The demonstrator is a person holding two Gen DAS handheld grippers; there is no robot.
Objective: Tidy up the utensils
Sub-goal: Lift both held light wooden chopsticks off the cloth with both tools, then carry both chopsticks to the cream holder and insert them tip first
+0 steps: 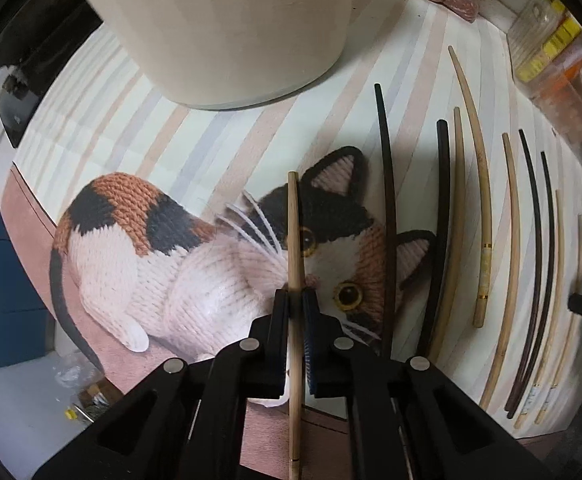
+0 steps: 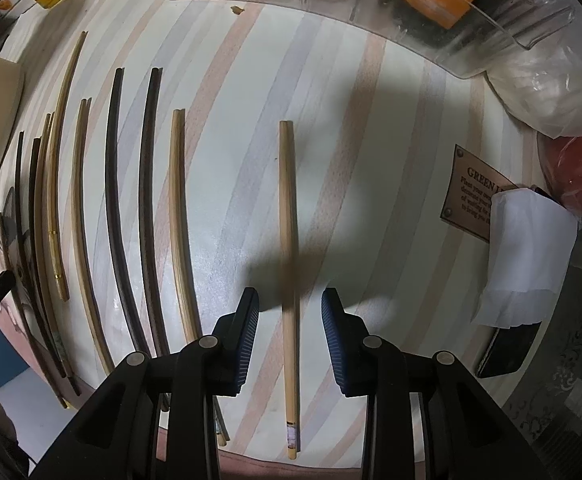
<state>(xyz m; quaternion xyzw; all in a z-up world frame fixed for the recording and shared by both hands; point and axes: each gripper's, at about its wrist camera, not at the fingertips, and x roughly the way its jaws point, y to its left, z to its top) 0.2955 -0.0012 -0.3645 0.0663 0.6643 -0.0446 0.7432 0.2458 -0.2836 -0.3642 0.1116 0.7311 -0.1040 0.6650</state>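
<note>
My left hand-held gripper (image 1: 296,300) is closed tight on a single pale wooden chopstick (image 1: 294,240), which runs straight forward between the two pads, its tip reaching over the head of a knitted calico cat printed on the mat (image 1: 151,248). Beyond that cat stands a large cream container (image 1: 227,28), its base resting on the striped bench (image 1: 251,132). To the right of the cat's head lie more chopsticks in a row, roughly side by side: two black ones (image 1: 387,200) nearest, then pale wooden ones (image 1: 471,168), then thin dark ones further right.

My right hand-held gripper (image 2: 289,312) is wide open and holds nothing; its blue-padded fingers (image 2: 247,332) stand apart on either side of a pale wooden chopstick pair (image 2: 288,240) lying flat on the striped cloth. To the left of this pair is the same row of chopsticks, light wood and dark (image 2: 115,208), each set a little apart from the next. To the right of the pair sit a brown label (image 2: 471,200) and a folded white tissue (image 2: 527,256). A clear plastic box (image 2: 411,12) lies beyond it.
</note>
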